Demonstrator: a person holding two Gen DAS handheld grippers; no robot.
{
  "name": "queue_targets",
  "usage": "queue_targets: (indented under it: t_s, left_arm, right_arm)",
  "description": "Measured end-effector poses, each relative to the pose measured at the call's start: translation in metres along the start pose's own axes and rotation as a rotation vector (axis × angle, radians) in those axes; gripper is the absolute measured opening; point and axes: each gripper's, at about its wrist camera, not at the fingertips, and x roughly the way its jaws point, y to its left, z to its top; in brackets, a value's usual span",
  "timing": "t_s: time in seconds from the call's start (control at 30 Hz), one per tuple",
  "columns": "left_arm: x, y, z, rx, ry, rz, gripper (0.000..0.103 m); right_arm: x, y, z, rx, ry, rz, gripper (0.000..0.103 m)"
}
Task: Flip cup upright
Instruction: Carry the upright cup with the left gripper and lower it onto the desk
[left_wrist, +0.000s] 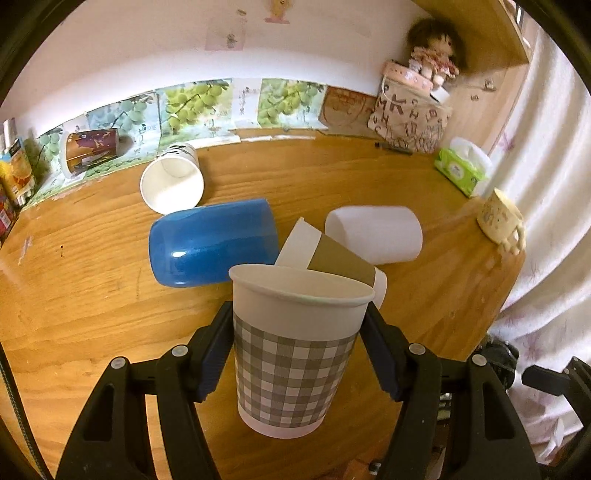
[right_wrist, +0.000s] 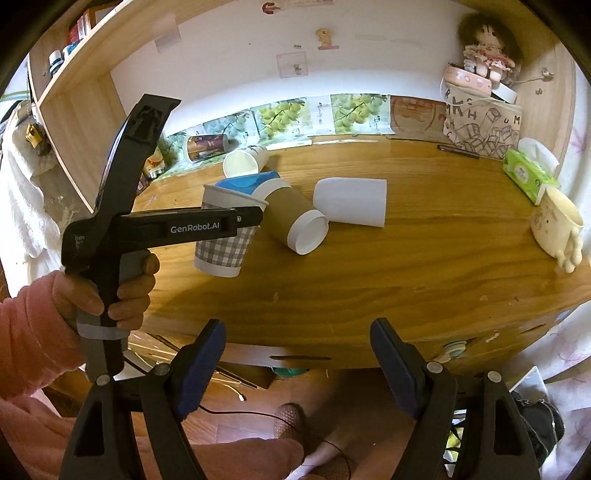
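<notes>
Paper, thin and easily crushed, makes the checked cup (left_wrist: 295, 354) light, so the left hand-held gripper (left_wrist: 299, 347), clamped on its mid-wall just above the worktop (left_wrist: 92, 295), should squeeze gently, while the right hand-held gripper (right_wrist: 297, 365) hangs open, empty.

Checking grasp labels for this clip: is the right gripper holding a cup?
No. The right gripper stands open and empty at the table edge; the left gripper holds the checked cup.
</notes>
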Motion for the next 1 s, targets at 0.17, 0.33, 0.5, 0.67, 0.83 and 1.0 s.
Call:
queue_targets:
  t_s: [0.17, 0.33, 0.5, 0.67, 0.83, 1.0]
  left_arm:
    - [0.000, 0.002, -0.003, -0.063, -0.075, 0.035, 0.070]
    - [0.003, 0.006, -0.008, -0.119, -0.107, 0.077, 0.070]
    - [0.004, 0.007, -0.020, -0.150, -0.125, 0.105, 0.070]
    - [-0.001, 0.006, -0.029, -0.178, -0.136, 0.121, 0.070]
    - [-0.001, 0.005, -0.043, -0.213, -0.113, 0.124, 0.070]
    - [-0.008, 0.001, -0.053, -0.209, -0.116, 0.142, 0.070]
  right_arm:
    - [-0.005, -0.004, -0.003, -0.016, 0.013, 0.002, 0.081]
    - [-0.005, -0.008, -0.007, -0.024, 0.034, 0.010, 0.081]
    - [-0.002, -0.008, -0.014, -0.070, 0.066, 0.029, 0.081]
    - [-0.005, -0.007, -0.017, -0.098, 0.082, 0.050, 0.081]
    - [-0.008, -0.008, -0.018, -0.115, 0.077, 0.057, 0.081]
    - [-0.012, -0.009, -0.023, -0.125, 0.076, 0.063, 0.081]
